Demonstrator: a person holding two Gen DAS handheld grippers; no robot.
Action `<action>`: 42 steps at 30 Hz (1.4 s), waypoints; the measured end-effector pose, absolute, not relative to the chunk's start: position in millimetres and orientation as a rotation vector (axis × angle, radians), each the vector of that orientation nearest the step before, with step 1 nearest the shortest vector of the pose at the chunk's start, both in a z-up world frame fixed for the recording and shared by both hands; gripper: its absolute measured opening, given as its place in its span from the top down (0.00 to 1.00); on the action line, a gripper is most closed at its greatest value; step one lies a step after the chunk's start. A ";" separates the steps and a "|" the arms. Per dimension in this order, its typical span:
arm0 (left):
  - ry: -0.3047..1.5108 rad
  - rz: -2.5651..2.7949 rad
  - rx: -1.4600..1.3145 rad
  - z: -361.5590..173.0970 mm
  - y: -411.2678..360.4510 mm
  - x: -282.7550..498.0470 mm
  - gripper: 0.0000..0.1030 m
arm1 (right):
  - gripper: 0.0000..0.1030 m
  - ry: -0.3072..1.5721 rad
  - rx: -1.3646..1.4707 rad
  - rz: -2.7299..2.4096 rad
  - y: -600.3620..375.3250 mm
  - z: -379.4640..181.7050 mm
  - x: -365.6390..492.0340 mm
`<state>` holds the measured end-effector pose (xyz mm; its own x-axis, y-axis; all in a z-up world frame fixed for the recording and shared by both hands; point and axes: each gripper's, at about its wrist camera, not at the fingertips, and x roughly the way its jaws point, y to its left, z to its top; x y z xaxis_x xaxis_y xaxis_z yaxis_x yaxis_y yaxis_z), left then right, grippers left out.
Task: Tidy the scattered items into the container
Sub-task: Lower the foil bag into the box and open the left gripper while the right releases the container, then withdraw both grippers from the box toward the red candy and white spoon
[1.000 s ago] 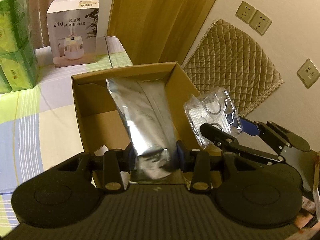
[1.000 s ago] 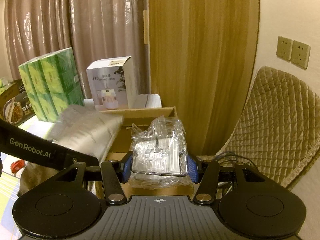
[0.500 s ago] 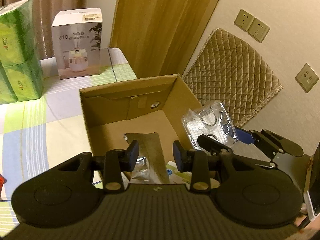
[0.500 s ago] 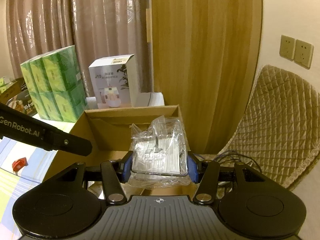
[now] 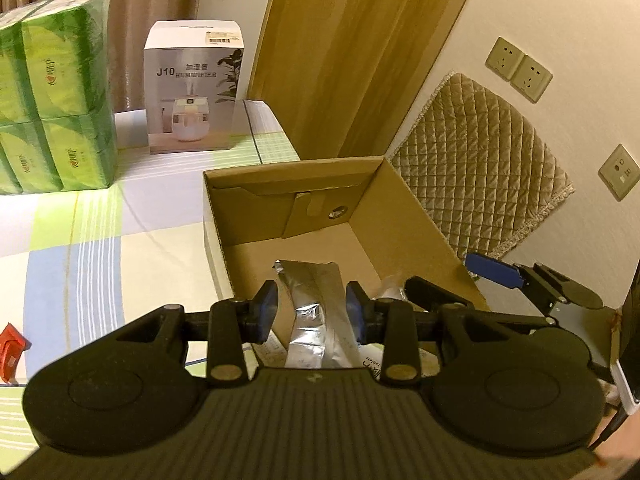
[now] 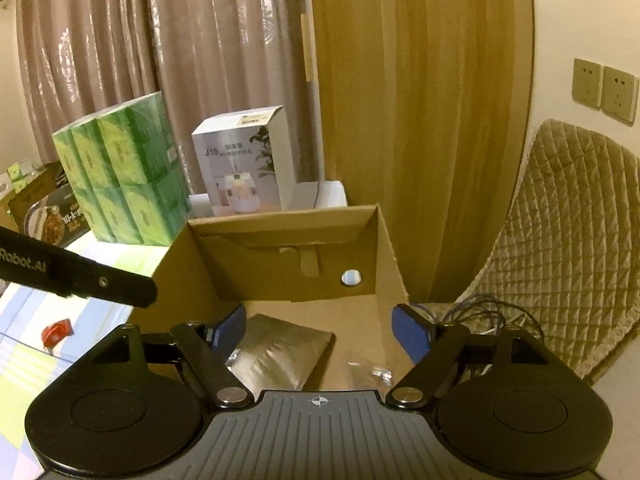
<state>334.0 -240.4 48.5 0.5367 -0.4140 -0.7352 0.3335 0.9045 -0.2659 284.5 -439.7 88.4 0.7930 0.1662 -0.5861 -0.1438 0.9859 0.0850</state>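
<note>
The open cardboard box point(image 5: 292, 166) stands on the checked tablecloth, its rim point(image 6: 280, 216) also in the right wrist view. A silver foil pouch point(image 5: 316, 312) lies flat on its floor, seen too as the pouch point(image 6: 276, 354) from the right. My left gripper point(image 5: 311, 308) hovers open above the pouch, touching nothing. My right gripper point(image 6: 320, 330) is open wide over the box's near right corner, and the same gripper point(image 5: 468, 280) shows from the left. A crumpled clear plastic packet point(image 6: 372, 370) rests in the box below it.
Green tissue packs point(image 5: 52, 96) and a white humidifier carton point(image 5: 192, 88) stand behind the box. A small red item point(image 5: 10, 346) lies on the cloth at the left. A quilted chair point(image 6: 568, 240) and cables point(image 6: 476, 312) are to the right.
The left gripper let go of the foil pouch, which dropped flat into the box. The right gripper opened, and the clear packet fell out of it into the box.
</note>
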 end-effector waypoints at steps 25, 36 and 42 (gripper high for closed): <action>0.819 -0.421 -0.069 71.9 -220.9 230.2 0.10 | 0.02 0.683 0.023 0.175 -436.0 126.1 187.8; 0.741 -0.376 -0.041 87.4 -206.3 168.5 0.01 | 0.02 0.710 0.011 0.173 -424.8 143.9 134.4; 0.750 -0.348 -0.033 86.4 -197.1 144.8 0.01 | 0.02 0.710 0.007 0.164 -424.1 149.4 112.7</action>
